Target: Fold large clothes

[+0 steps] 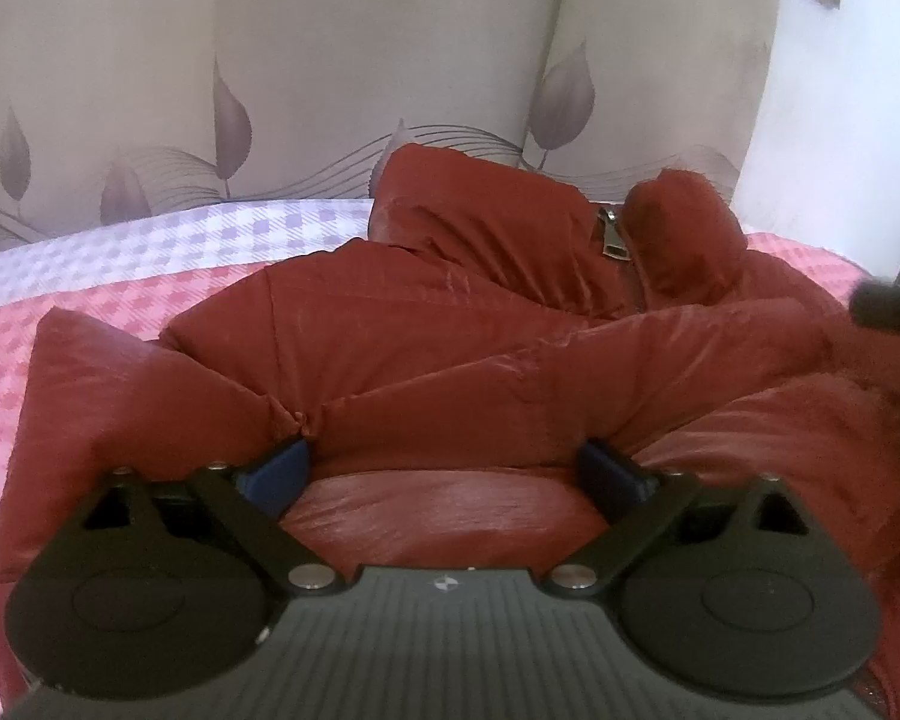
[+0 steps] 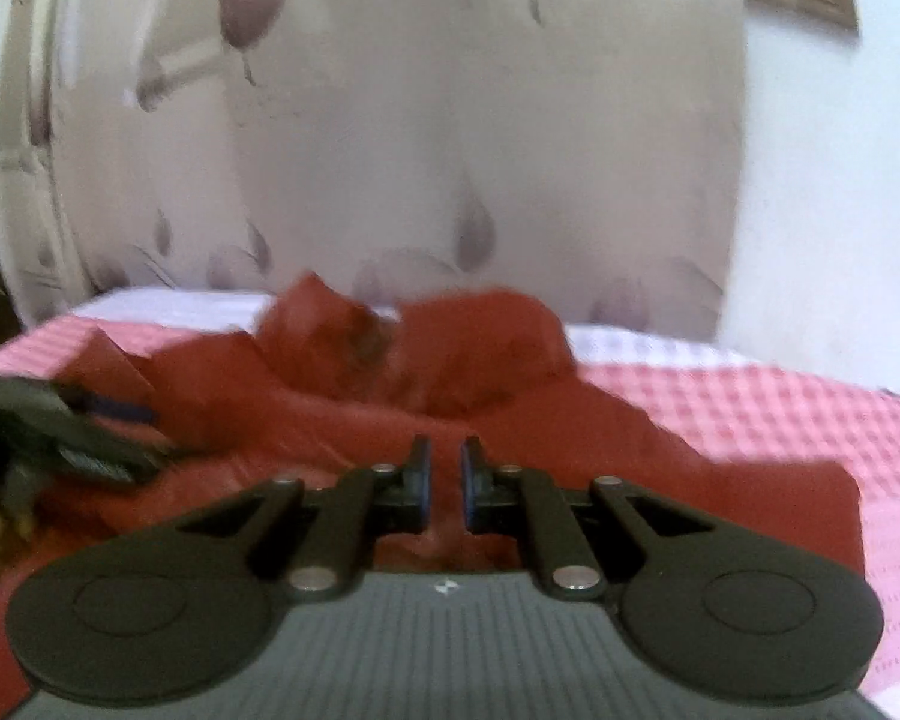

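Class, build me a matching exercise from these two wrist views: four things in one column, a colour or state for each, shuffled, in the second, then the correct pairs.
Column 1
1. left claw
2. right claw
3. jacket
4. bedsheet

Column 2
A. red, puffy, lying crumpled on the bed
B. fingers nearly together, a narrow gap between them
C. pink and white checks
D. fingers spread wide, pressed into the fabric

Pairs: 1-D, 2-B, 3-A, 4-C

The right wrist view is blurred, so whether the right claw pinches any jacket fabric cannot be told.
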Action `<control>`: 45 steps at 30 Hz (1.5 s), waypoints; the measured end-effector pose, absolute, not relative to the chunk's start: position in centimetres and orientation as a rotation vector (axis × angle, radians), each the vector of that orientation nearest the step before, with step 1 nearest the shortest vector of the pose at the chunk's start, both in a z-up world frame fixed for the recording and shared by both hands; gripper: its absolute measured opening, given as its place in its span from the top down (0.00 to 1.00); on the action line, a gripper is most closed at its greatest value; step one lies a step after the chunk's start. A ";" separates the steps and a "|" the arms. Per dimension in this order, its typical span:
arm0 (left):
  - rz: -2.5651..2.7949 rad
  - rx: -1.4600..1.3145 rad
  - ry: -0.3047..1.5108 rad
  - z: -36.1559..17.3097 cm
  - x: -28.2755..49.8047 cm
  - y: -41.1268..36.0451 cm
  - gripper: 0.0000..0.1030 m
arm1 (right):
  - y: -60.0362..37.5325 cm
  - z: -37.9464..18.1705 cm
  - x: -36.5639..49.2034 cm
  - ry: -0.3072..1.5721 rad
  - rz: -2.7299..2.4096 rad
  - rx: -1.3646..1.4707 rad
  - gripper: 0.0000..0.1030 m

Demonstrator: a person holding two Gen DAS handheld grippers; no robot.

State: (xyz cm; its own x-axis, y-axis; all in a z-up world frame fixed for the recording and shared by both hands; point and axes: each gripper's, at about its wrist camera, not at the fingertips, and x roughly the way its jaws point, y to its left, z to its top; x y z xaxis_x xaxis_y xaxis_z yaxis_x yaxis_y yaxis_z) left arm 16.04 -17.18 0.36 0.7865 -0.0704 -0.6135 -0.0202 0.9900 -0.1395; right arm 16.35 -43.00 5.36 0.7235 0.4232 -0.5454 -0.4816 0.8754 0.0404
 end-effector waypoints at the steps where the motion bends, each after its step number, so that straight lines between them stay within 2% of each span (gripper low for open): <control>1: -0.027 -0.137 0.666 0.3 16.0 -17.0 0.05 | -42.3 5.8 16.7 0.575 0.519 -0.120 0.90; 5: -0.026 -0.137 0.668 0.4 16.0 -16.9 0.04 | -38.6 5.7 18.9 0.612 0.553 -0.229 0.90; 8: -0.031 -0.135 0.669 0.4 16.1 -16.8 0.04 | -36.8 3.0 20.0 0.688 0.536 -0.336 0.91; 13: -0.020 -0.095 0.684 0.3 16.4 -17.2 0.02 | -36.8 0.1 20.0 0.738 0.533 -0.331 0.92; 20: -0.013 -0.077 0.698 0.2 16.6 -17.2 0.01 | -35.9 -0.5 19.8 0.725 0.521 -0.384 0.92; 27: -0.001 -0.078 0.687 0.4 16.3 -17.2 0.00 | -37.2 -0.4 20.7 0.740 0.540 -0.297 0.92; 32: -0.029 -0.127 0.624 2.2 13.6 -16.3 0.01 | -41.9 1.8 20.1 0.750 0.523 -0.016 0.89; 33: -0.039 -0.142 0.610 2.9 12.8 -16.1 0.01 | -43.2 3.1 19.0 0.727 0.507 0.035 0.82; 35: -0.090 -0.181 0.566 4.8 10.2 -15.6 0.00 | -46.1 6.3 15.2 0.638 0.555 0.115 0.57; 36: -0.101 -0.190 0.546 5.8 8.7 -15.4 0.00 | -47.7 7.7 12.9 0.605 0.593 0.150 0.29; 37: -0.104 -0.200 0.533 6.7 7.1 -15.2 0.00 | -49.3 9.0 10.5 0.575 0.627 0.183 0.06; 38: -0.112 -0.216 0.522 7.5 5.5 -14.9 0.00 | -51.0 10.1 7.7 0.538 0.647 0.214 0.00; 41: -0.157 -0.288 0.515 8.8 -0.5 -13.8 0.00 | -55.3 12.1 0.3 0.480 0.651 0.247 0.00; 45: -0.164 -0.343 0.549 8.2 -8.5 -12.0 0.00 | -59.4 11.6 -6.8 0.617 0.570 0.190 0.00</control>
State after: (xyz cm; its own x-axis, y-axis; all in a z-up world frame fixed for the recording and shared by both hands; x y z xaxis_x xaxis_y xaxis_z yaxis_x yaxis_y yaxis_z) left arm -8.46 -11.98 8.22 0.8421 -0.2425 -0.4818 0.0612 0.9304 -0.3613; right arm -6.77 -59.40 11.63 0.6685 0.5572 -0.4926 -0.4468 0.8304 0.3329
